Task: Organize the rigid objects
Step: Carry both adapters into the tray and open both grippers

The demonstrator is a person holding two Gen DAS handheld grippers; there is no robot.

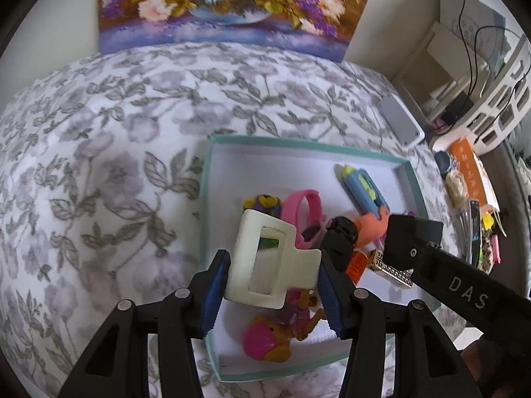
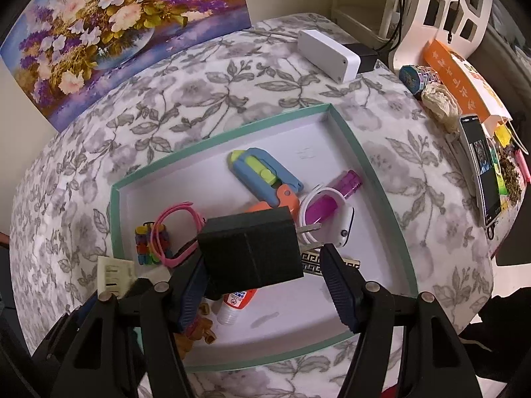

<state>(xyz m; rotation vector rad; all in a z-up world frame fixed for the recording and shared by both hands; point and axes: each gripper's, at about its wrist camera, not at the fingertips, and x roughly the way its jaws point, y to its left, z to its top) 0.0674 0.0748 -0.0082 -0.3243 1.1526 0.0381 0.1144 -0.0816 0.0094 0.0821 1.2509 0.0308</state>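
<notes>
A: Left gripper point(image 1: 272, 285), pads clamped on the cream hair claw point(image 1: 270, 262): held above the near-left part of the teal tray point(image 2: 358, 152), presumably for dropping in with the other trinkets.

B: Right gripper point(image 2: 262, 285): black plug adapter point(image 2: 250, 248) sits between its jaws, right pad apart from it, so firm grip or not I cannot tell. It hangs over the tray's near side, angled down.

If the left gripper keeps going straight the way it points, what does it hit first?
Probably the pink watch band in the teal tray; the cream hair clip held in the left gripper leads and would touch first. Depth is unclear.
</notes>
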